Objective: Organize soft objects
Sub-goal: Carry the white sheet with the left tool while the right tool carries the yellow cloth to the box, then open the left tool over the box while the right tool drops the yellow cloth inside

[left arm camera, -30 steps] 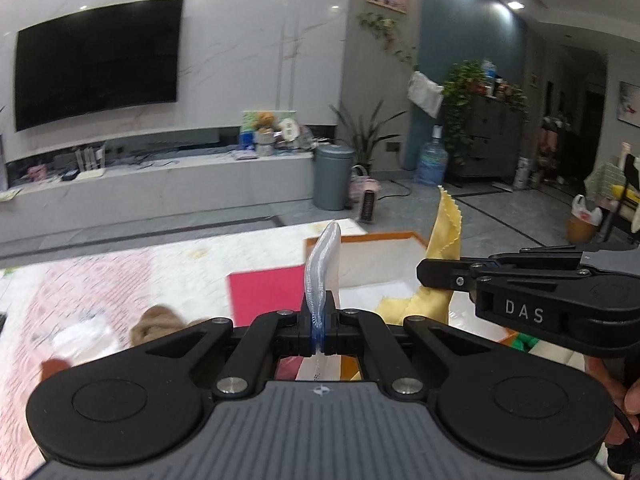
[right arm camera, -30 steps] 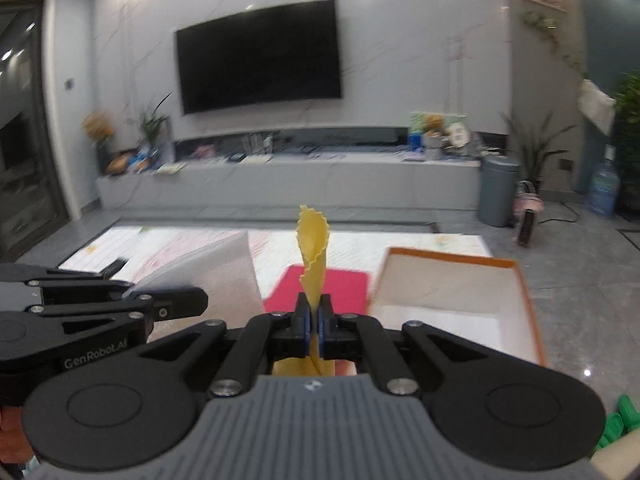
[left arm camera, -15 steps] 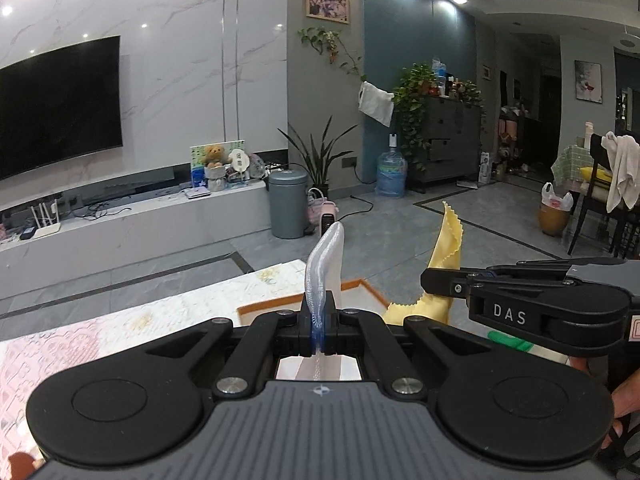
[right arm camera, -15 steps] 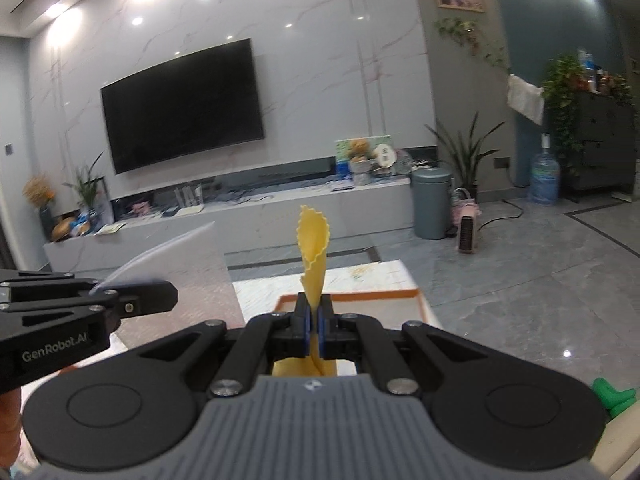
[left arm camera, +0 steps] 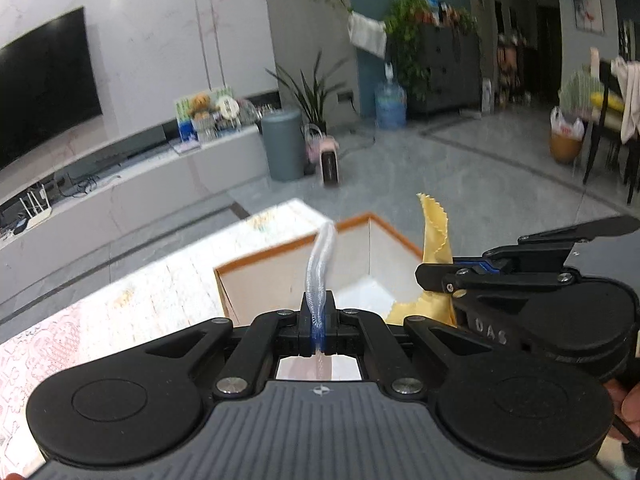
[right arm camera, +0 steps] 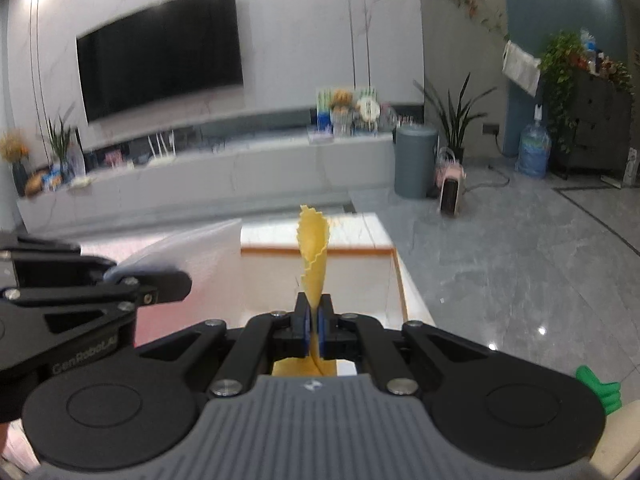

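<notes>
My left gripper (left arm camera: pixel 319 322) is shut on a white-blue ribbed cloth (left arm camera: pixel 320 264) that sticks up between its jaws. My right gripper (right arm camera: pixel 314 320) is shut on a yellow zigzag-edged cloth (right arm camera: pixel 314 248). Both are held above an orange-rimmed white box (left arm camera: pixel 296 268), which also shows in the right wrist view (right arm camera: pixel 320 252). In the left wrist view the right gripper (left arm camera: pixel 436 278) sits to the right with the yellow cloth (left arm camera: pixel 436 236). In the right wrist view the left gripper (right arm camera: pixel 176 284) sits to the left with its pale cloth (right arm camera: pixel 192 248).
The box stands on a table with a pale patterned cover (left arm camera: pixel 132 300). A green object (right arm camera: pixel 600 388) lies at the right edge. Beyond are grey floor, a TV console (right arm camera: pixel 208 184), a grey bin (right arm camera: pixel 414 160) and a small heater (right arm camera: pixel 450 192).
Both grippers have tilted down and moved toward the box, still shut on their cloths. The box now fills more of both views.
</notes>
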